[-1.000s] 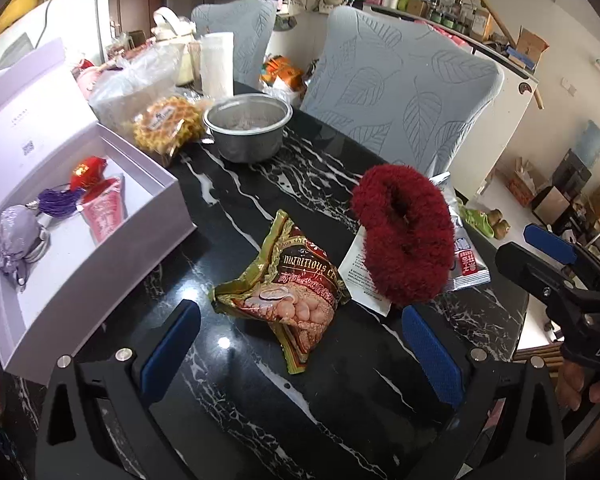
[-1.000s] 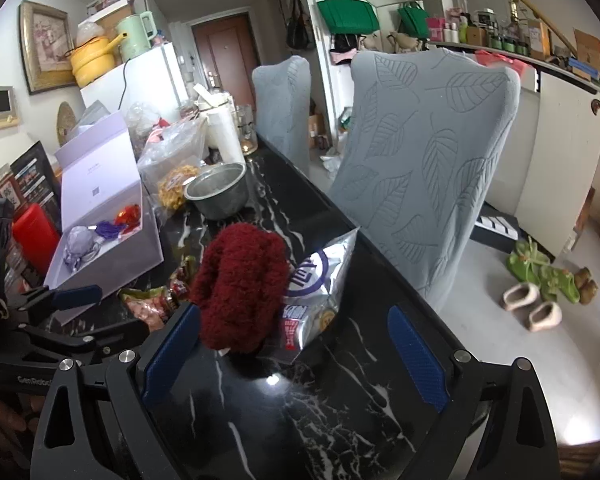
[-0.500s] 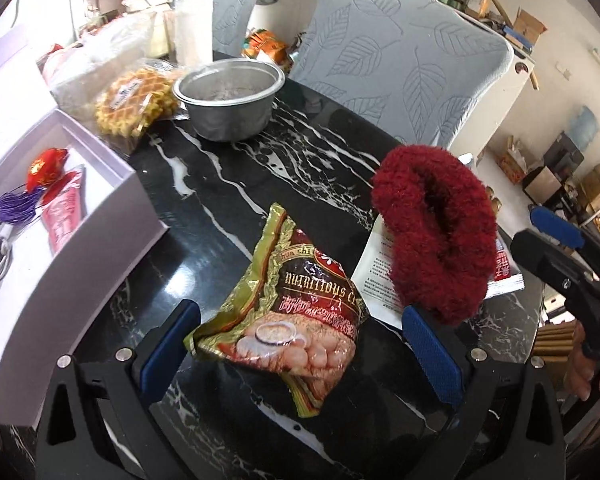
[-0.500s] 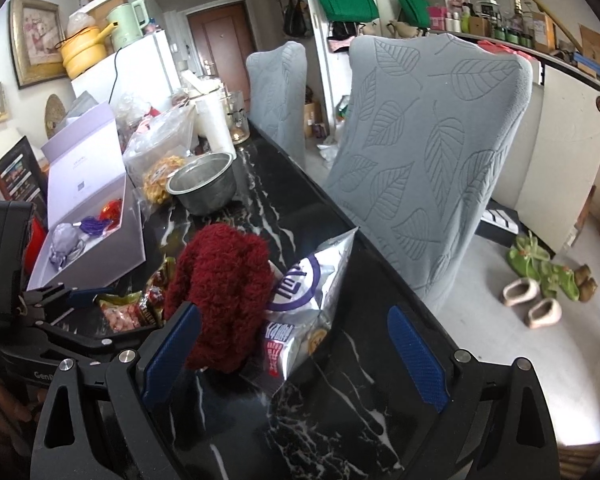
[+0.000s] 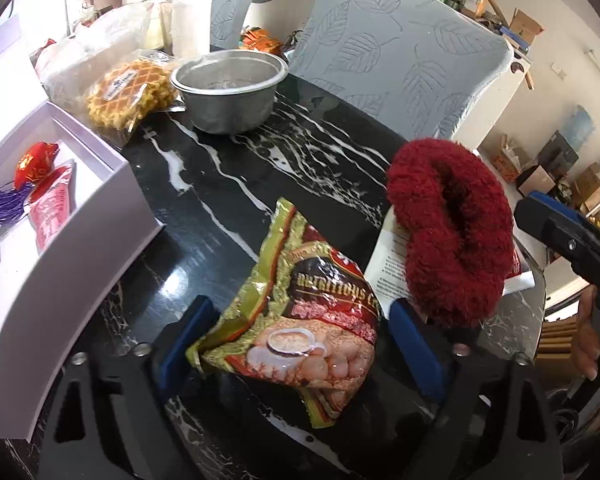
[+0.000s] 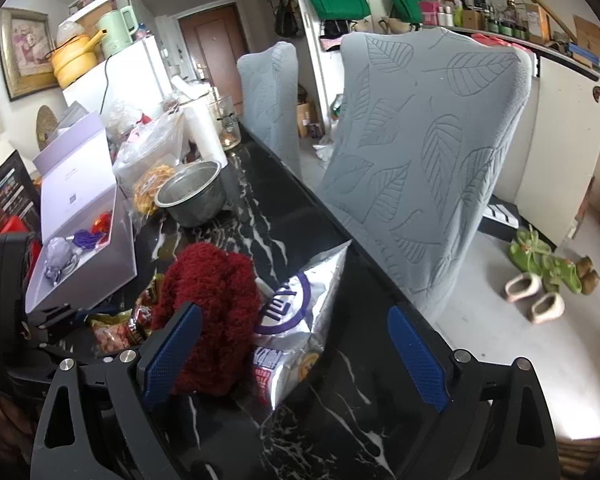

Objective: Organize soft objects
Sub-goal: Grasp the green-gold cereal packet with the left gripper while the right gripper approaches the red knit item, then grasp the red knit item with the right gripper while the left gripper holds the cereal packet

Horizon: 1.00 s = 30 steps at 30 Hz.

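Fuzzy red scrunchie (image 5: 448,236) atop crinkled silver packet (image 6: 300,320)

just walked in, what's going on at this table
A person holds tongs in each hand over a black marble table. The left tongs are open around a green-and-red snack packet. The right tongs are open beside a fuzzy red slipper lying on a silver packet. Neither is gripped yet.

Black with white marble veining on the surface (image 5: 236,184), deep fuzzy red on the scrunchie (image 5: 452,236), green-and-red print on the snack packet (image 5: 300,312), grey leaf-embossed chair cover (image 5: 400,48).
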{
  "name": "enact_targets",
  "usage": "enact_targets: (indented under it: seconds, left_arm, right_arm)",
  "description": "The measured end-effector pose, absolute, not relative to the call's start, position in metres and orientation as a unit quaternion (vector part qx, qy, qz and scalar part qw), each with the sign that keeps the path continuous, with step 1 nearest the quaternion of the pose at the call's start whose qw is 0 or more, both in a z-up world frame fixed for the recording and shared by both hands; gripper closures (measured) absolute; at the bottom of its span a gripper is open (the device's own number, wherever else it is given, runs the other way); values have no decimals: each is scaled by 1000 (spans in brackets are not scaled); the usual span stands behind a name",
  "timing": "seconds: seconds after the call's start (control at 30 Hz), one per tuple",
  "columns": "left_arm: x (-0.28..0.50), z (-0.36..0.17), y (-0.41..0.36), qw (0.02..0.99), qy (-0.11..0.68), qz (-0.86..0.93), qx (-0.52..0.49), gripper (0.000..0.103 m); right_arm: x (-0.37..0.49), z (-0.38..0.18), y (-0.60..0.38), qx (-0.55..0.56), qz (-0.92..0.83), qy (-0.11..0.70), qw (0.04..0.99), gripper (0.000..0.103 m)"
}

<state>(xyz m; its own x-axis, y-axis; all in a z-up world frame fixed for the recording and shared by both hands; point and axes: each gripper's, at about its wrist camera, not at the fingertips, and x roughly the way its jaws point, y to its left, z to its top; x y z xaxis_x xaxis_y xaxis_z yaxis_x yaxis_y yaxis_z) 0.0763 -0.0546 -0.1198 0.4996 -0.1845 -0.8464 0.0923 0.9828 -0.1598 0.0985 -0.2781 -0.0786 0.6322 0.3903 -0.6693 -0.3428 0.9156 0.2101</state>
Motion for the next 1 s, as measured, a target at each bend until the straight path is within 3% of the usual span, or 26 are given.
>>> enact_targets:
  seconds: [0.33,1.0]
  left_arm:
    - [71,-120,-70,872,482,-86,-10,38]
    - [55,-121,-40,862,500,-70,-57,41]
  right_arm:
    - [97,-76,-269,28,219,373,901,9]
    - [104,-95,-212,-51,269,373,887,11]
